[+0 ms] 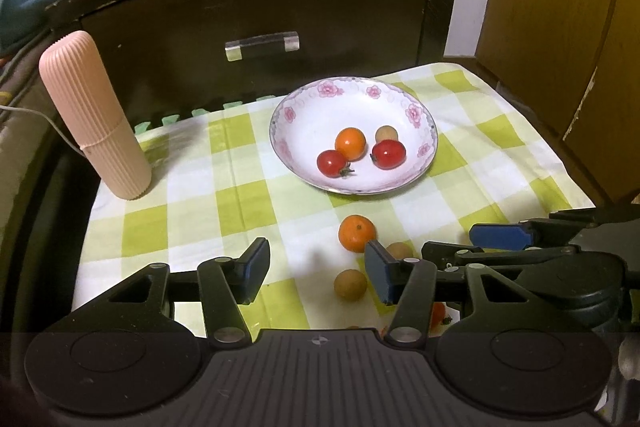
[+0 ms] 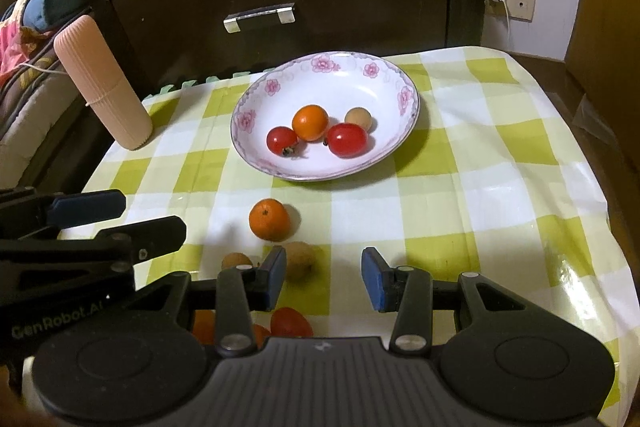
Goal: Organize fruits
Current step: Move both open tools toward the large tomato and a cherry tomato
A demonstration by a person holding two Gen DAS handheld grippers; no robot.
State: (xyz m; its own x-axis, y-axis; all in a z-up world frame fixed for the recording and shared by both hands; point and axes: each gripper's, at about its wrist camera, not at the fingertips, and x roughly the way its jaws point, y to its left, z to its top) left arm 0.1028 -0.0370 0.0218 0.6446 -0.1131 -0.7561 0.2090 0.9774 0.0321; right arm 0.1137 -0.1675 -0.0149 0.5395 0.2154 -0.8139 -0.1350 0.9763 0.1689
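Observation:
A white floral plate [image 1: 304, 107] [image 2: 352, 75] holds two red tomatoes, a small orange and a brown longan. On the checked cloth in front lie a loose orange [image 1: 357, 233] [image 2: 269, 219], two longans [image 1: 351, 284] [image 2: 301, 260] and red tomatoes [image 2: 291, 322] near the front edge. My left gripper [image 1: 318, 275] is open and empty, just left of the loose fruit. My right gripper [image 2: 324, 277] is open and empty, to the right of the loose fruit.
A tall pink ribbed case [image 1: 96, 115] [image 2: 105, 81] stands at the cloth's back left. A dark cabinet with a drawer handle [image 1: 262, 45] rises behind the table. A wooden wardrobe [image 1: 560, 7] is on the right.

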